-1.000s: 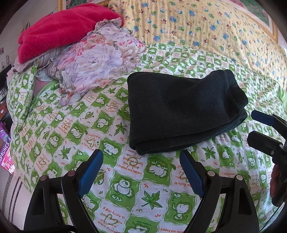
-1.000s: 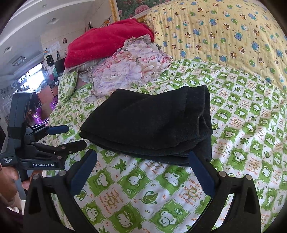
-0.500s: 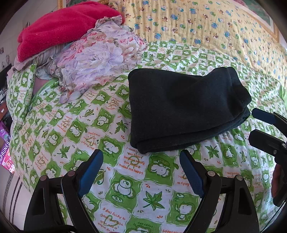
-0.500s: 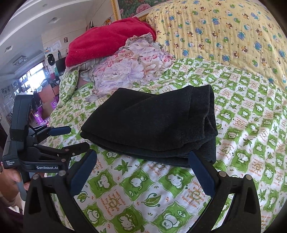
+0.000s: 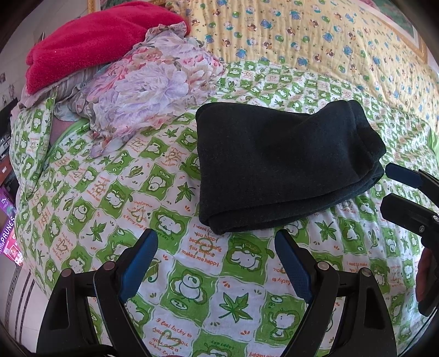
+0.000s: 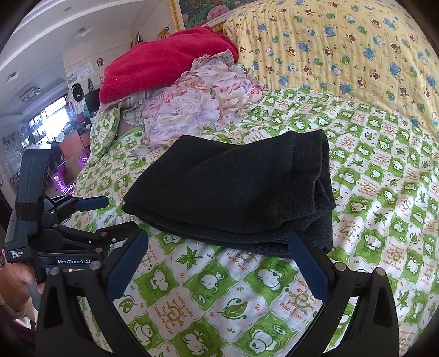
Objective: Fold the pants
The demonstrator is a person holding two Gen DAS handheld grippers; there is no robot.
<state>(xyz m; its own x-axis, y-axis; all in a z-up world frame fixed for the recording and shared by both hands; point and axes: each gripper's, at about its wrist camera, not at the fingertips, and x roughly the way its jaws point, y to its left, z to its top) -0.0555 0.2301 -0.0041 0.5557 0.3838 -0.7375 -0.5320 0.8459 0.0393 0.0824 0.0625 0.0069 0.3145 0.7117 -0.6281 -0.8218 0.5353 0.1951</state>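
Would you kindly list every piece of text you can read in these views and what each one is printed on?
"GenRobot.AI": side of the left tool.
"Data Acquisition System": small label on that tool's body.
"I want to make you happy because seeing you smiling makes me happy": green bedsheet.
"I feel lucky to have met you": same sheet, last words blurred.
"PRUNES": purple box.
Wall pictures: too small to read.

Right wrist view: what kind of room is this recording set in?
Most likely a home bedroom: the folded black pants lie on a bed with a green cartoon-print sheet, a yellow bear-print quilt and a heap of red and floral bedding, with a framed flower picture behind.
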